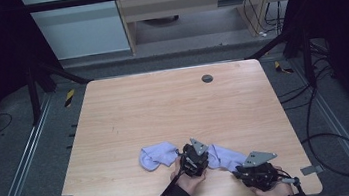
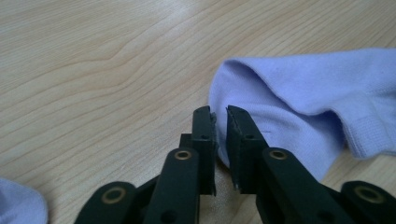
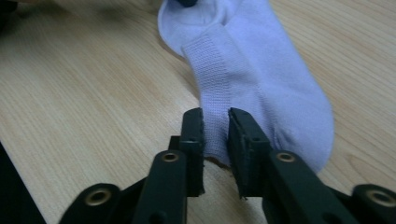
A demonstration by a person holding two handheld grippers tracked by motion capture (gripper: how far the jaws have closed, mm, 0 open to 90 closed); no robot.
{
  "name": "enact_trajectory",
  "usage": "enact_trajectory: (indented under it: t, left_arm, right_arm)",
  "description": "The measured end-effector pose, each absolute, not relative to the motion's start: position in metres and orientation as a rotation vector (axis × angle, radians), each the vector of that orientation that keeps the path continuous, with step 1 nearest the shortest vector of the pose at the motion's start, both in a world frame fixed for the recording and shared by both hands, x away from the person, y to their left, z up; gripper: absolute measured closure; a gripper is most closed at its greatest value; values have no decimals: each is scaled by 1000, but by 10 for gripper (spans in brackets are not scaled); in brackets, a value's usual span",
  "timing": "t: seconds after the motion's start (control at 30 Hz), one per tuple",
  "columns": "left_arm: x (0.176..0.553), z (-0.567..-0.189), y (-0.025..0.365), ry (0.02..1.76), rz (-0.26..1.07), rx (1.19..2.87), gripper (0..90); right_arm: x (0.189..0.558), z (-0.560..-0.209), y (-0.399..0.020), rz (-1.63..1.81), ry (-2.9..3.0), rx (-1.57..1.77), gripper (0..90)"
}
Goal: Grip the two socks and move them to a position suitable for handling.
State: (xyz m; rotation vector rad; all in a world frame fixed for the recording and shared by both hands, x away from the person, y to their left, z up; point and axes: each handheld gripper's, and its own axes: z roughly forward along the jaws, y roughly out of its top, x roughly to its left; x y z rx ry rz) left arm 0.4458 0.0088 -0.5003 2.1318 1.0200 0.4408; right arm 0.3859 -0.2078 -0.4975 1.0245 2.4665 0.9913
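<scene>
A pale lilac sock [image 1: 169,154] is seen lying stretched across the near edge of the wooden bench [image 1: 173,103], with the left gripper [image 1: 193,157] set on its middle and the right gripper [image 1: 252,169] at its right end. The fingers [image 2: 205,135] of the left gripper are nearly clenched on a fold at the sock's edge, and those of the right gripper [image 3: 194,140] are pinched on the ribbed cuff, so both grasps appear taken. Judged from this, only the gripping has been done; lifting, straightening or folding the sock is left.
</scene>
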Motion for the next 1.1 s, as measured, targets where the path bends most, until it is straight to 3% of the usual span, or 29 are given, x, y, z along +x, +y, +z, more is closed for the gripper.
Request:
enact_trajectory:
  t: [0.2,0.63,1.1]
  left_arm:
    - [447,-500,10,1028,426,2126,882]
    - [446,-500,11,1005,421,2123,886]
    - [446,-499,12,976,405,2149,888]
  right_arm:
    - [388,-496,-207,974,2461,1049,836]
    - [390,-475,-220,1198,2263,1110,838]
    - [418,-470,-228,1174,2109,1250,835]
